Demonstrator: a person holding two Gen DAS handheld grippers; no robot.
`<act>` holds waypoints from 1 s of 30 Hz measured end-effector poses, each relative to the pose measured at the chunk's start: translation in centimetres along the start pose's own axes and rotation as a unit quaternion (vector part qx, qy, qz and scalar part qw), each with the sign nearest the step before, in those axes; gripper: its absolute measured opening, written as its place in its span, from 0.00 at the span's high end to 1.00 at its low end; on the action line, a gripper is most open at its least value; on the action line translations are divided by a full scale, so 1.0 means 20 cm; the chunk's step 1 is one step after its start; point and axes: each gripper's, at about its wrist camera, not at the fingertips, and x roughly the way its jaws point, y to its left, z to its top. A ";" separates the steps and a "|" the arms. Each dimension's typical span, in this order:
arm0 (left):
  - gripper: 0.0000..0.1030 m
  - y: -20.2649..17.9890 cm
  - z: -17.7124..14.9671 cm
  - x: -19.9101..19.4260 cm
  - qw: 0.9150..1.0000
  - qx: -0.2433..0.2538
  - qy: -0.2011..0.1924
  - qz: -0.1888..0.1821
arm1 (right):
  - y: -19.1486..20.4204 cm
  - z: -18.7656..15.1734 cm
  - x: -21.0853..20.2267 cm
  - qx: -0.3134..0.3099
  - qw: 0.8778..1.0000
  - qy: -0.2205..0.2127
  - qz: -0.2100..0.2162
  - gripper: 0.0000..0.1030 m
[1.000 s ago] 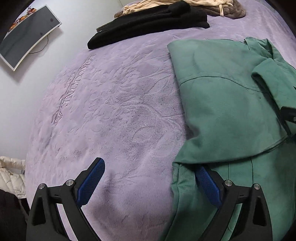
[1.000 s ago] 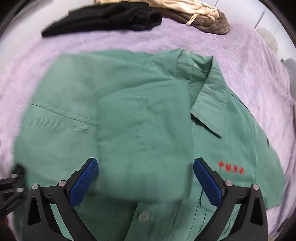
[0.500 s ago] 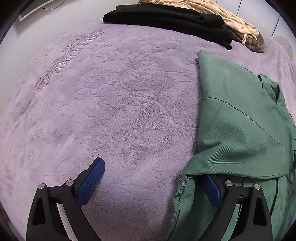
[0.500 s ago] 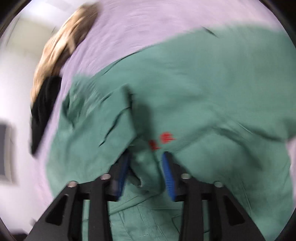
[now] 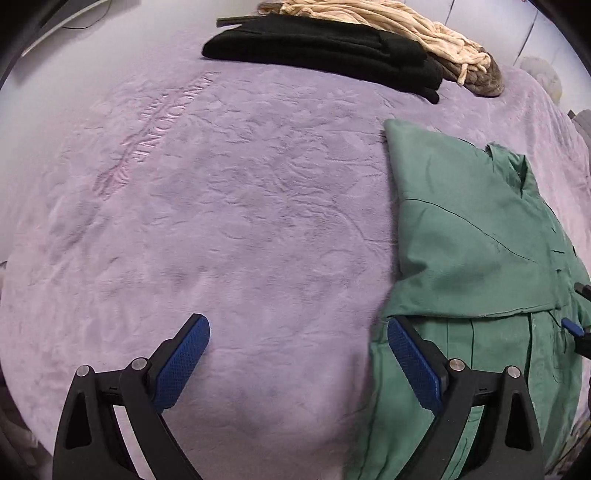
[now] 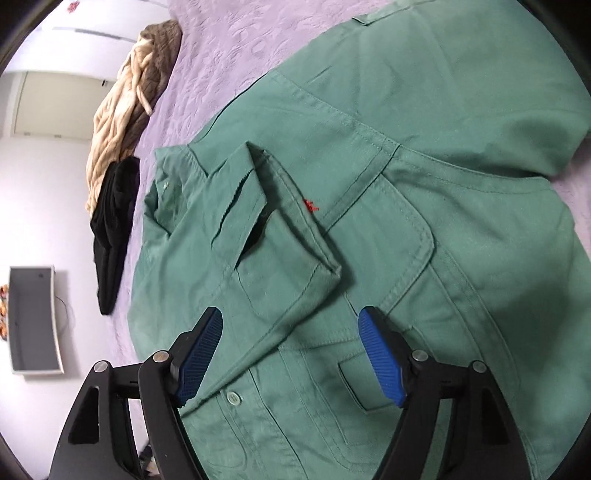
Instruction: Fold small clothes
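Note:
A green button shirt [image 6: 424, 229] lies front up on a purple bedspread [image 5: 229, 229]. Its sleeve [image 6: 280, 258] is folded in across the chest, covering most of the red chest lettering [image 6: 310, 207]. In the left wrist view the shirt [image 5: 469, 266] fills the right side, its left part folded inward. My right gripper [image 6: 291, 350] is open and empty just above the shirt's front, near the folded sleeve's cuff. My left gripper [image 5: 299, 354] is open and empty over the bedspread at the shirt's left edge; its right finger [image 5: 413, 365] is next to the fabric.
A folded black garment [image 5: 325, 48] and a beige and brown knit pile [image 5: 406, 33] lie at the far edge of the bed. A monitor [image 6: 33, 317] hangs on the white wall beyond the bed. A white object [image 5: 543, 74] sits at the far right.
My right gripper was shut on the sleeve half a second ago; now it has let go and stands open, the sleeve lying folded on the chest. My left gripper stayed open and shifted slightly.

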 end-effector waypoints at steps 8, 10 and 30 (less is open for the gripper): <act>0.05 -0.20 0.19 0.01 0.999 0.007 -0.027 -0.033 | 0.15 -0.10 0.04 -0.071 0.997 0.018 -0.010 0.23; 0.05 -0.33 0.21 0.10 0.999 0.036 -0.018 -0.025 | 0.18 -0.12 0.07 -0.077 0.997 0.026 -0.005 0.23; 0.05 -0.58 0.03 0.09 0.993 0.103 0.038 0.040 | -0.18 -0.20 -0.20 -0.011 0.999 0.037 0.000 0.23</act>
